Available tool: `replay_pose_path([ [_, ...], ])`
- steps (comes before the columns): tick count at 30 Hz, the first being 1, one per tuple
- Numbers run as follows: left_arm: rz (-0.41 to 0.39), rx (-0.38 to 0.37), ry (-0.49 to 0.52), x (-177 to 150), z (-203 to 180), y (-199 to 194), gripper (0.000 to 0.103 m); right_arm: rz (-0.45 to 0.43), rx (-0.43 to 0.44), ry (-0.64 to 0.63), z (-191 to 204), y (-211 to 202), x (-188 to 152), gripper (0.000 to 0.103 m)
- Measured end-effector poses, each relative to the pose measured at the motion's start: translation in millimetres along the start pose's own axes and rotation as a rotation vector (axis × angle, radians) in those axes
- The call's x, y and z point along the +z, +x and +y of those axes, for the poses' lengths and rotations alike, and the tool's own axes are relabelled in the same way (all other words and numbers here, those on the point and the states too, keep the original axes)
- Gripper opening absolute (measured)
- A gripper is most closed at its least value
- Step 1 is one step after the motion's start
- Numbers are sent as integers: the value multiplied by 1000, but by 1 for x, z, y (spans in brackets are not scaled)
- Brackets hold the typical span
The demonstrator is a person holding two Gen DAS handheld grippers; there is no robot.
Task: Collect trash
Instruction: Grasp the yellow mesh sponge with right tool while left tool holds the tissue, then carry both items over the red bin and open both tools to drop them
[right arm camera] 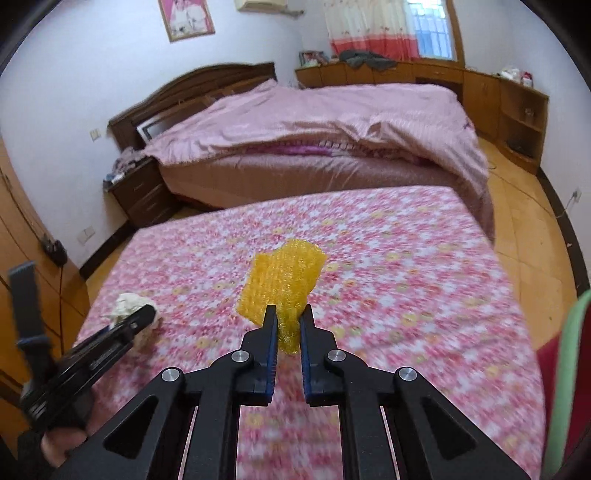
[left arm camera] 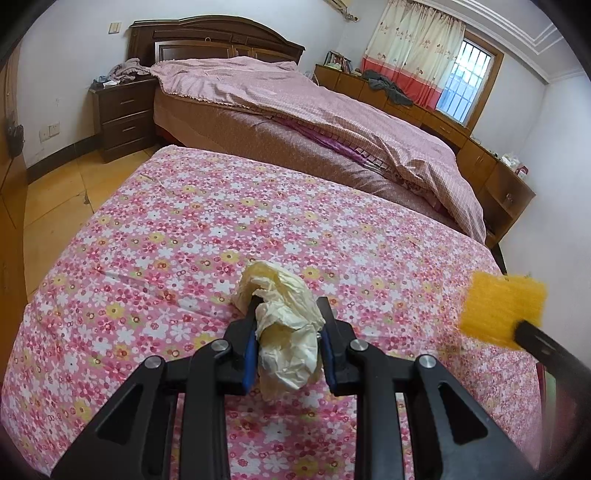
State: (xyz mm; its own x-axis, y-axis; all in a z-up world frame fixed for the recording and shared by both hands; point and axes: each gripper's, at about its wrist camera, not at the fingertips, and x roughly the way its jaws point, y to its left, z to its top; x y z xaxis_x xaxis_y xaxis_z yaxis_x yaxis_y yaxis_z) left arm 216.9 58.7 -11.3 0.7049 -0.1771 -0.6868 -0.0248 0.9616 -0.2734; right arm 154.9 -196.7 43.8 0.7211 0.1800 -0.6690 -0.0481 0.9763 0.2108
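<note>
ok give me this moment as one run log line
left gripper: shut on crumpled paper | right gripper: shut on yellow bubble wrap | both over floral sheet

Crumpled cream paper wad [left arm camera: 284, 325] sits pinched up off the floral surface [left arm camera: 184, 229]; the bumpy yellow bubble-wrap piece [right arm camera: 282, 291] is lifted too.

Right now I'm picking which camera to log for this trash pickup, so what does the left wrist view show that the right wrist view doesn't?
Only the left wrist view: the left gripper from behind, its pads pressed on the crumpled cream paper.

Only the right wrist view: the right gripper shut on the yellow bubble wrap, a framed picture on the wall, and a green and red object at the right edge.

Both: the floral tablecloth, the bed with the pink quilt, and both pieces of trash.
</note>
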Motion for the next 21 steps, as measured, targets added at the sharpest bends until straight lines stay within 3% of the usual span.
replay_pose_path([
  [10, -19, 11, 24, -1, -6, -7, 28, -72, -114, 54, -43, -83, -35, 10],
  [21, -63, 13, 106, -10, -36, -36, 28, -126, -276, 235, -122, -155, -75, 10],
])
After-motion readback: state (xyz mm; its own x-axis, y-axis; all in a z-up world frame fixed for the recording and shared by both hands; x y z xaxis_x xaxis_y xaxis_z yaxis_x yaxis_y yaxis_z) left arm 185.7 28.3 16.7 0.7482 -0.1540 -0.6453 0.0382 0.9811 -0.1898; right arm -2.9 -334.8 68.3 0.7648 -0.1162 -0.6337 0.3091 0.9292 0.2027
